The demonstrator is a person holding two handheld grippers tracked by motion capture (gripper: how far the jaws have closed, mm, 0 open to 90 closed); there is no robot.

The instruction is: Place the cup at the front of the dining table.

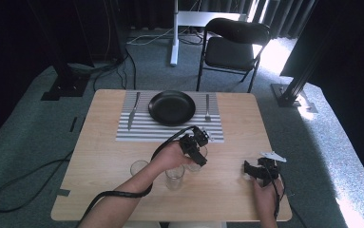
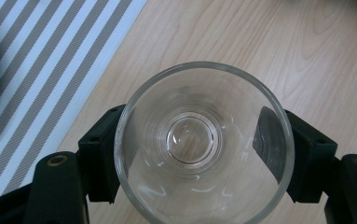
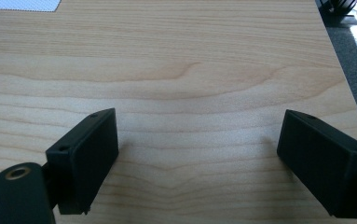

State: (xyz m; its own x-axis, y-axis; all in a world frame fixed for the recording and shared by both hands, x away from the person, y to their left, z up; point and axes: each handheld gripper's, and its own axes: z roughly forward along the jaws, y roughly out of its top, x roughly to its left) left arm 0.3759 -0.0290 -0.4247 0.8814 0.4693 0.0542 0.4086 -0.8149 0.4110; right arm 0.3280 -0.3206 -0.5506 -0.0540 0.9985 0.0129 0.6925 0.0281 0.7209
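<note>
Your left tongs (image 2: 199,154) clamped the glass (image 2: 203,144) by its walls, above the desk (image 2: 269,42) beside the placemat (image 2: 36,70). It looked rigid, slick, breakable: mid-wall suited. Your right tongs (image 3: 197,158) stood wide, empty.

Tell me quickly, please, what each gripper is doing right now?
Left gripper: closed on a clear glass, one pad on each side.
Right gripper: open, holding nothing, over the wooden table.

No legible text, label, brand, number or sign anywhere.
</note>
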